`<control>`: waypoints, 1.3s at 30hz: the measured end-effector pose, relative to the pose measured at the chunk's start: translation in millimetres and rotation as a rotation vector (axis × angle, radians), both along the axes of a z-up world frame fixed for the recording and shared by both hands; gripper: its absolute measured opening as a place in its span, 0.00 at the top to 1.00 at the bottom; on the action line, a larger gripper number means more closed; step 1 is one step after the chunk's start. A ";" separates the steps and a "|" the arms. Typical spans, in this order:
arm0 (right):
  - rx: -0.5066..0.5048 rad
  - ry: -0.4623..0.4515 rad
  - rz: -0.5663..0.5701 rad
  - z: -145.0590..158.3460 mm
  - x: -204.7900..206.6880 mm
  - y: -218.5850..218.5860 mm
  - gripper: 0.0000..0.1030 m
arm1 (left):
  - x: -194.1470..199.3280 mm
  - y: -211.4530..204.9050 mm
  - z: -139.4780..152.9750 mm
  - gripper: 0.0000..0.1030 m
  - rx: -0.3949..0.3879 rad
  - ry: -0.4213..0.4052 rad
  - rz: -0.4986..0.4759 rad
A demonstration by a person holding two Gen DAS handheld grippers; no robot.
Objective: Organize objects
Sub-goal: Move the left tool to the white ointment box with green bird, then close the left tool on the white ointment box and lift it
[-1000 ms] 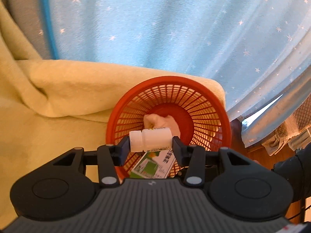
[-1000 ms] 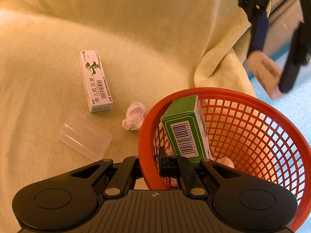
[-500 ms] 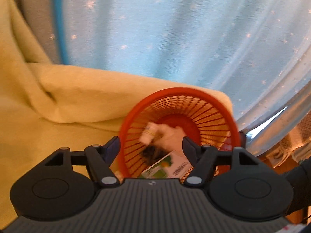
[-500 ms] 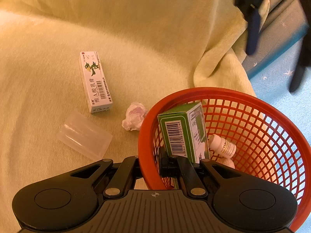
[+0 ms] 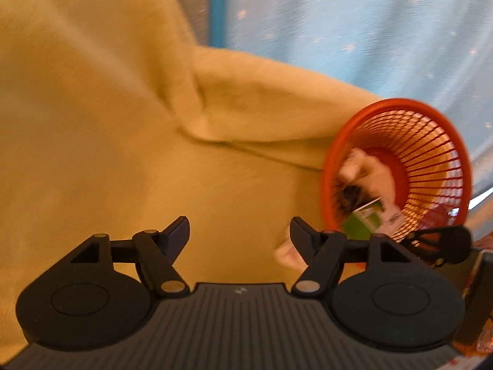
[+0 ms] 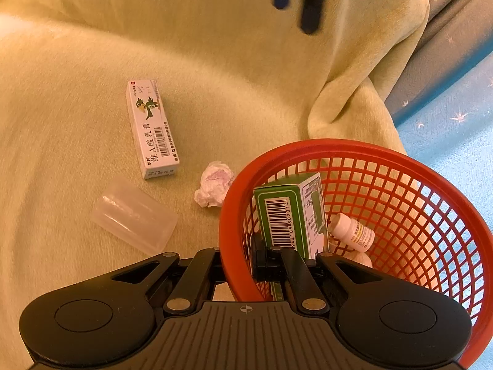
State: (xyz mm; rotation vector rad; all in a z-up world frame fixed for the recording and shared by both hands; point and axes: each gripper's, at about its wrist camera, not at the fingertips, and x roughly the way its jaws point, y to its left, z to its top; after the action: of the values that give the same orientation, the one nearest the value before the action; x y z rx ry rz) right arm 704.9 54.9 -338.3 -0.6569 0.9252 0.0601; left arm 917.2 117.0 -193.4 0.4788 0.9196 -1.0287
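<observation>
— Basket (image 5: 397, 166) sits far to the right in the left wrist view now; a second ago it lay dead centre, with the white bottle clamped in the left tool (image 5: 239, 231). What's that tool got now?

— Nothing. Its jaws stand wide apart over bare yellow blanket (image 5: 123, 123). The picture is smeared, but the green box (image 5: 366, 222) and something white show inside the basket. A blurred pale thing lies just behind the right-hand finger; I cannot tell what it is.

— Any room to move there?

— Plenty to the left: open blanket up to a fold, and blue starred fabric (image 5: 369, 30) past the blanket's far edge.

— And the right wrist view?

— The right tool (image 6: 237, 265) is closed on the basket's rim (image 6: 228, 215), one finger outside, one inside, same as before. The white bottle (image 6: 352, 232) now lies in the basket beside the green box, which has stayed leaning against the near wall.

— Outside the basket?

— A long white carton (image 6: 152, 129), a clear plastic cap (image 6: 134, 215) and a crumpled tissue (image 6: 214, 188) just beside the rim, none shifted. The left tool's dark fingers (image 6: 311, 6) hang blurred at the top, over open blanket.
</observation>
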 end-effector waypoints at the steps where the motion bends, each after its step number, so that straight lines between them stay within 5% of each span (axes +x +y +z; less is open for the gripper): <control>1: 0.000 0.000 0.000 0.0 0.1 -0.2 0.99 | 1.3 4.8 -3.1 0.33 0.004 -0.001 -0.002; 6: -0.003 0.001 0.005 -0.4 -0.2 -0.9 0.99 | -4.9 17.7 -22.5 0.32 0.079 -0.047 -0.092; 19: -0.007 -0.003 0.010 -1.7 -3.2 0.4 0.99 | -46.2 14.5 -105.9 0.29 0.278 -0.159 -0.559; 29: -0.005 -0.008 0.005 -2.2 -3.8 0.5 0.99 | -56.9 10.9 -152.6 0.39 0.351 -0.184 -0.728; 34: -0.002 -0.010 0.004 -2.2 -3.9 0.2 0.99 | -55.2 7.6 -160.3 0.56 0.363 -0.184 -0.749; 39: 0.006 -0.010 -0.002 -1.4 -1.4 -1.0 0.99 | -54.8 5.6 -166.0 0.57 0.376 -0.182 -0.750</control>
State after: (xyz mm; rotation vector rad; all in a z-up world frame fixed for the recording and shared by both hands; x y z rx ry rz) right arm 703.5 53.9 -339.7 -0.6504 0.9162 0.0575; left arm 862.4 122.6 -359.4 1.2766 0.7787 -1.4538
